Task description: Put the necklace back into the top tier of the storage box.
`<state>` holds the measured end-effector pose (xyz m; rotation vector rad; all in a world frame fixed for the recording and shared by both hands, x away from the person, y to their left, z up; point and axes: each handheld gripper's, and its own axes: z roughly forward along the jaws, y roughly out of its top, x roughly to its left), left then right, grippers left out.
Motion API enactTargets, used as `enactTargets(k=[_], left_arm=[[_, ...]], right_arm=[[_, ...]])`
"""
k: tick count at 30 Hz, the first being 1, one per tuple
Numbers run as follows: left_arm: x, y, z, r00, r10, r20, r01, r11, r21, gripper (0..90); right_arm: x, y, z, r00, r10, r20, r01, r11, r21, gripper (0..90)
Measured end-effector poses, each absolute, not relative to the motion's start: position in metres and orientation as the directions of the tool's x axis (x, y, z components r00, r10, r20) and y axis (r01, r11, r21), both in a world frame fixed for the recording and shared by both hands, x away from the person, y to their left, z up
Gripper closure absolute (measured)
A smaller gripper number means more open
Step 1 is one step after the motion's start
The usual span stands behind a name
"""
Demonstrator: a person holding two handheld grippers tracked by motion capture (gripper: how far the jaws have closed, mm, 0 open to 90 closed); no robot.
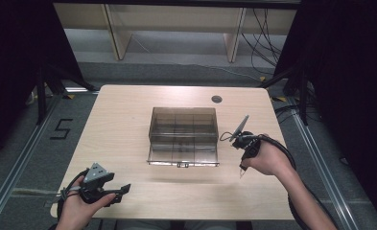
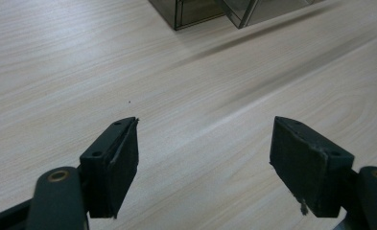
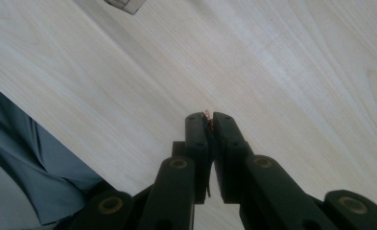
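1. At the near left corner of the pale wood-grain table (image 1: 128, 120), left hand (image 1: 78, 206) wrapped round the black left gripper (image 1: 121, 189) with its grey three-cornered plate on top, jaws aimed right along the near edge.
2. In the left gripper view, left gripper (image 2: 205, 148) spread wide, bare wood-grain table (image 2: 56, 72) between the two black pads (image 2: 123, 153), nothing held.
3. Near right, right hand (image 1: 267, 160) gripping the black right gripper (image 1: 242, 172), jaws tipped down toward the tabletop and the near edge, black cable (image 1: 284, 148) looping off behind the wrist.
4. In the right gripper view, right gripper (image 3: 209, 117) pressed nearly together, pinching a tiny orange-brown scrap (image 3: 208, 115) that pokes out just past the tips; too small to tell what it is.
5. Same view, lower left past the table edge: blue-grey cloth (image 3: 28, 158) of the person's clothing.
6. Mid-table, between and beyond both hands, a smoky transparent plastic organiser box (image 1: 183, 132) with a grid of compartments, its clear lid (image 1: 182, 155) folded open flat toward the near side; contents not discernible.
7. A corner of that box (image 2: 195, 12) at the top of the left gripper view, well apart from the jaws.
8. Farther back, right of centre, a small round dark grommet hole (image 1: 217, 99) in the tabletop.
9. Beyond the far edge, grey floor (image 1: 176, 67) and the legs of pale wooden furniture (image 1: 114, 33).
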<state>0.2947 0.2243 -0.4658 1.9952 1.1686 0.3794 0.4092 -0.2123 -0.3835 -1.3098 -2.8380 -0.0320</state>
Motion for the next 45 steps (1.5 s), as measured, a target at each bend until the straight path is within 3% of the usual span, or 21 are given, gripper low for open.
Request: enactTargets(k=[10, 45], left_arm=[[0.295, 0.225, -0.464, 0.529, 0.84, -0.122, 0.595, -0.264, 0.759, 25.1], [0.295, 0.226, -0.464, 0.527, 0.842, -0.119, 0.591, -0.263, 0.762, 24.7]], right_arm=[[0.415, -0.213, -0.374, -0.686, 0.727, 0.027, 0.727, 0.686, 0.018, 85.8], [0.419, -0.209, -0.351, -0.668, 0.743, 0.033, 0.744, 0.667, 0.031, 85.9]])
